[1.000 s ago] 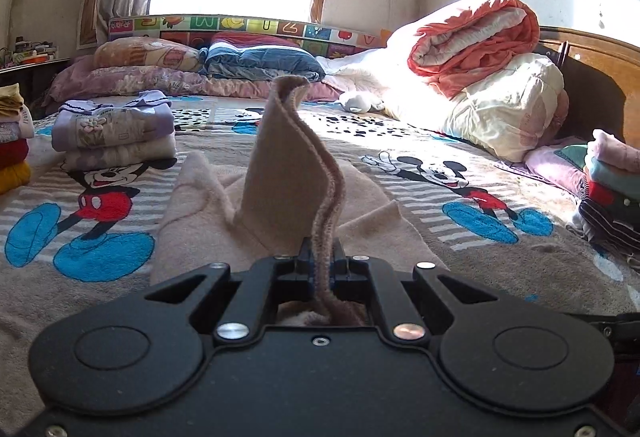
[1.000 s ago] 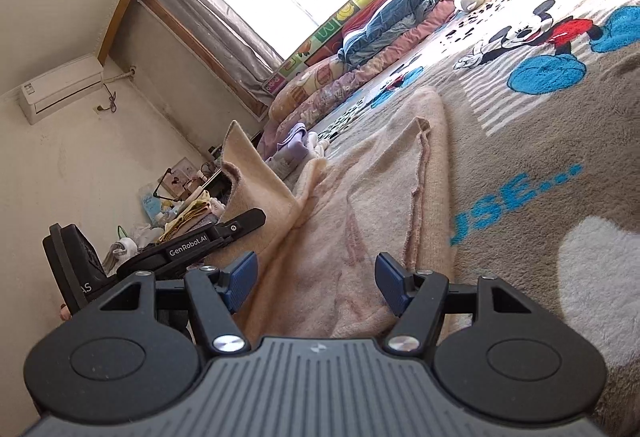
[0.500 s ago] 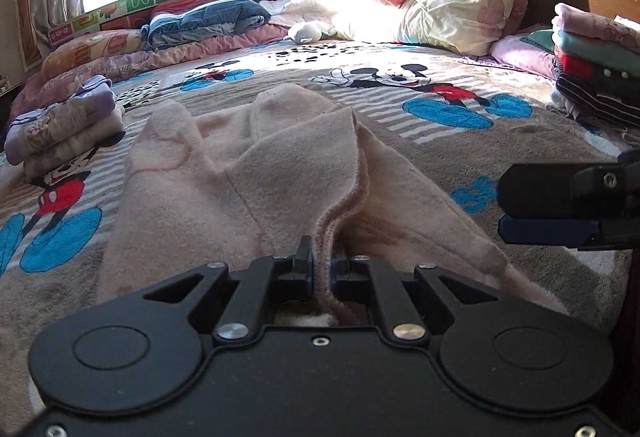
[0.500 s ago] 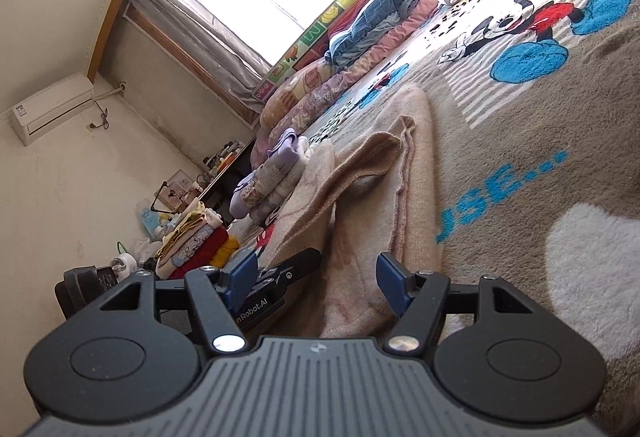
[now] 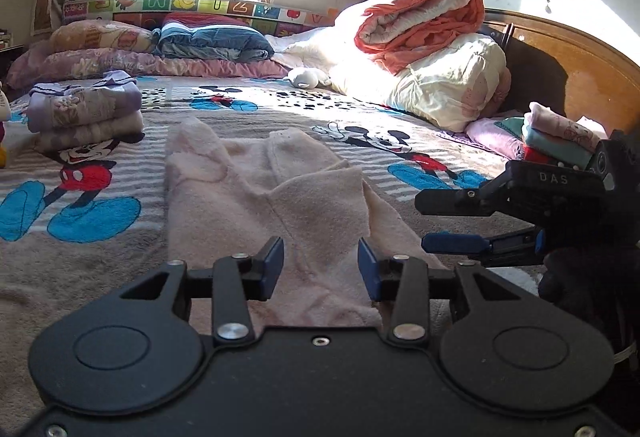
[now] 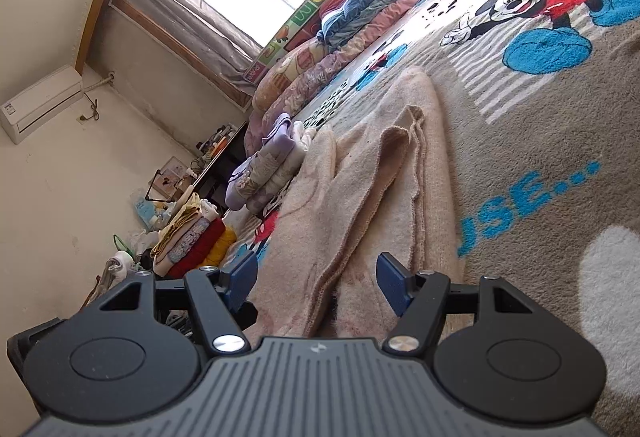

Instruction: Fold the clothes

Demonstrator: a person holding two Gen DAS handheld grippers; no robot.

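Clothes are the subject here, chiefly a pale pink fleece garment (image 5: 276, 205) lying flat on a cartoon-print blanket (image 5: 80, 221) that covers a bed. One flap of the garment is laid over its middle, so it appears partly folded, with a long hemmed edge running along its length in the right wrist view; it is not yet a compact bundle, and further folds seem to be left. Neat stacks of folded clothes sit around it: a lilac and cream stack (image 5: 84, 109) to the left, a pink and teal stack (image 5: 560, 135) near the wooden headboard on the right, and a yellow and red stack (image 6: 196, 241) at the bed's edge. The left hand-held gripper (image 5: 320, 261) hovers just above the near end of the garment, jaws spread apart and empty. The right hand-held gripper (image 6: 316, 277) is likewise released, grasping nothing, poised over the garment's near edge. Hard to make out: what kind of garment this is, since sleeves or legs are not clear. Its nearest hem is hidden behind the gripper bodies, and the person is unseen apart from a dark glove at the right edge.
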